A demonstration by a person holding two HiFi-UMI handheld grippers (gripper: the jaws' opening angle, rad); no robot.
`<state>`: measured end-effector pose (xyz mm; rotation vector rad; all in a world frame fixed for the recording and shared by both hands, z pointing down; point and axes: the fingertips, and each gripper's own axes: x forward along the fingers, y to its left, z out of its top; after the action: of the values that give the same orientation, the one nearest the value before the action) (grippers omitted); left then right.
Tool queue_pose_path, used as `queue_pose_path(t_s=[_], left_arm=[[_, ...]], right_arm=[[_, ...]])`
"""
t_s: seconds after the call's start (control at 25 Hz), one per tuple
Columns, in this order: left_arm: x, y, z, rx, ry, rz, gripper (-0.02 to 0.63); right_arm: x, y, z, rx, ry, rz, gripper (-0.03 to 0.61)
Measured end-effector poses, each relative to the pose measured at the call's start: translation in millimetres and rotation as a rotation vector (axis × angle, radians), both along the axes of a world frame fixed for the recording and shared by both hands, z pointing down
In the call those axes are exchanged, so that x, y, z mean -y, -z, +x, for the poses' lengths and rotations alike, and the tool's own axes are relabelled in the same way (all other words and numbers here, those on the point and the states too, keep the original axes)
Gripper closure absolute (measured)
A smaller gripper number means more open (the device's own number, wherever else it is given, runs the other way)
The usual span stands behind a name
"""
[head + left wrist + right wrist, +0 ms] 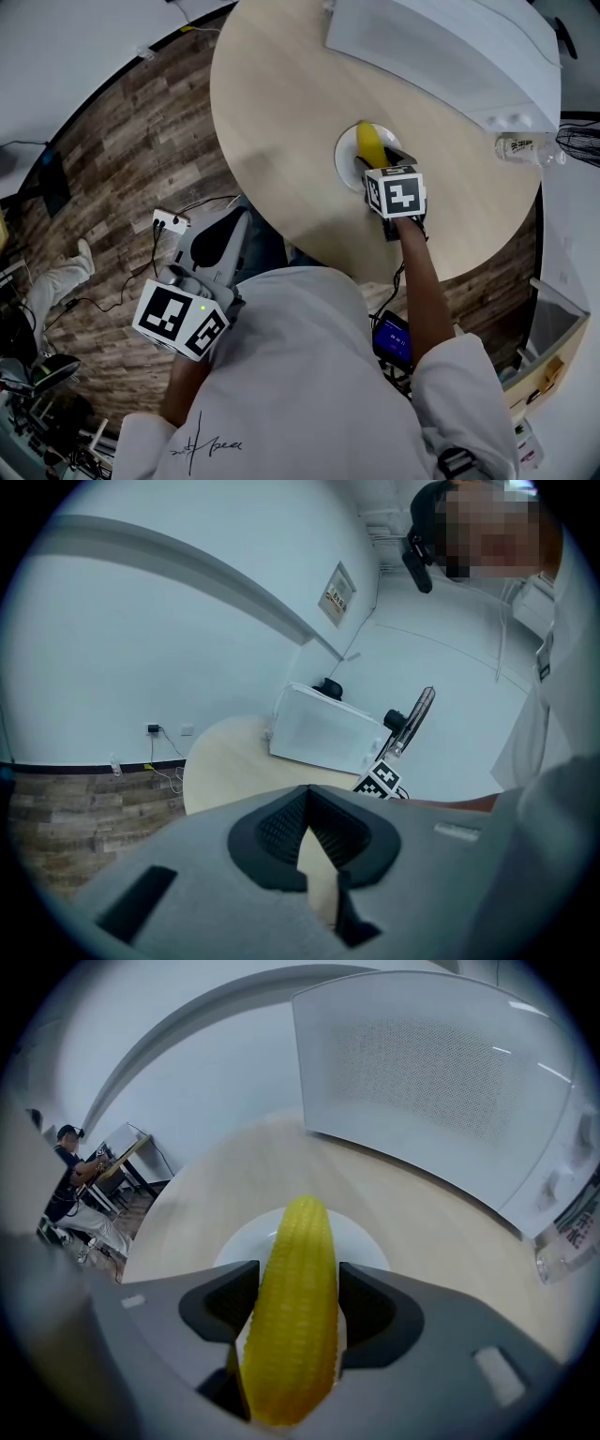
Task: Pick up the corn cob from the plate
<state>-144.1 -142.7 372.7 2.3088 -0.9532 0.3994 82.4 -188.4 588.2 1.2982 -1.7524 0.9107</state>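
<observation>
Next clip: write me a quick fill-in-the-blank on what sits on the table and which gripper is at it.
1. The corn cob lies on a white ____.
2. The open gripper with its jaws on either side of the cob is the person's ____ one.
3. The wooden table has a ____ top.
4. The cob's colour is ____.

Missing words: plate; right; round; yellow.
</observation>
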Motion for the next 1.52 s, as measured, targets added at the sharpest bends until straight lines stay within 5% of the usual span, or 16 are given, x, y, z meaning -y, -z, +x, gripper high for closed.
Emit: queue_pose_path(t_s=[1.52], left_arm=[[3.5,3.9,-7.3,-0.008,0.009,0.008,0.612]], right_arm=[[4.1,-1.2,1.0,-0.011,-0.038,-0.024,0.31]])
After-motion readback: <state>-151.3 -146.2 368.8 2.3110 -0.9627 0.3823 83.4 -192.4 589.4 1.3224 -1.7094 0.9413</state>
